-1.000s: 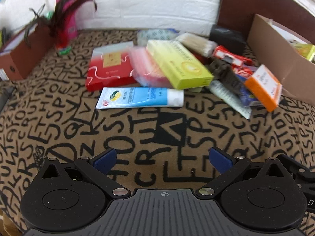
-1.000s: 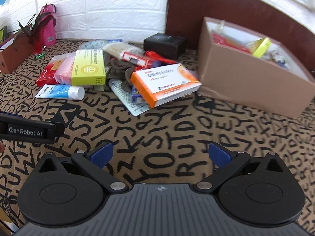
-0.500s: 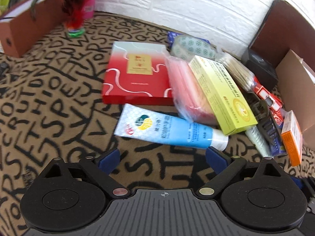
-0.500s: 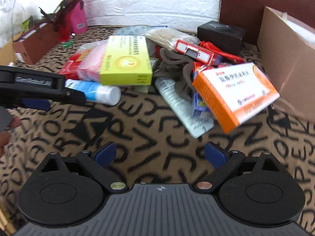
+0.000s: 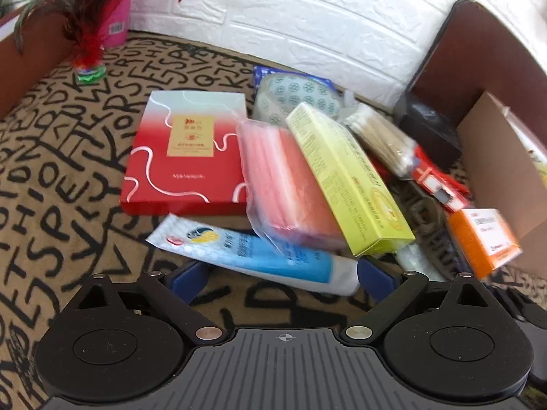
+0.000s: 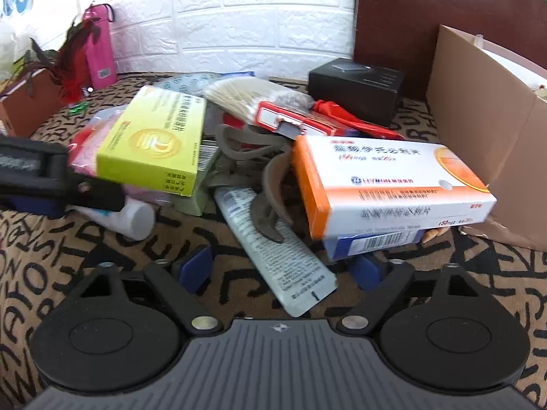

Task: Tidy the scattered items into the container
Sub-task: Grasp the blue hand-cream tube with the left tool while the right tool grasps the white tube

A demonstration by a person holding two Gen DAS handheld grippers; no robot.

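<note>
A pile of items lies on the letter-patterned cloth (image 5: 68,177). My left gripper (image 5: 282,280) is open, and the blue-and-white tube (image 5: 256,256) lies just ahead of its pads and between them. Behind the tube sit a red flat box (image 5: 184,157), a pink pack (image 5: 287,181) and a yellow-green box (image 5: 345,177). My right gripper (image 6: 280,268) is closing around the flat end of a pale green tube (image 6: 273,249), and its pads stand clear of the tube. An orange-and-white box (image 6: 386,177) leans beside it. The cardboard container (image 6: 478,130) stands to the right.
A black box (image 6: 355,85), a bag of cotton swabs (image 6: 253,95) and a red pack (image 6: 294,119) lie at the back of the pile. A pink bottle (image 6: 99,51), a feather shuttlecock (image 5: 89,34) and a brown box (image 6: 24,106) stand far left by the white wall.
Both grippers have come forward and down to the pile. The left now reaches the blue tube, the right reaches the pale green tube, and the right jaws have narrowed.
</note>
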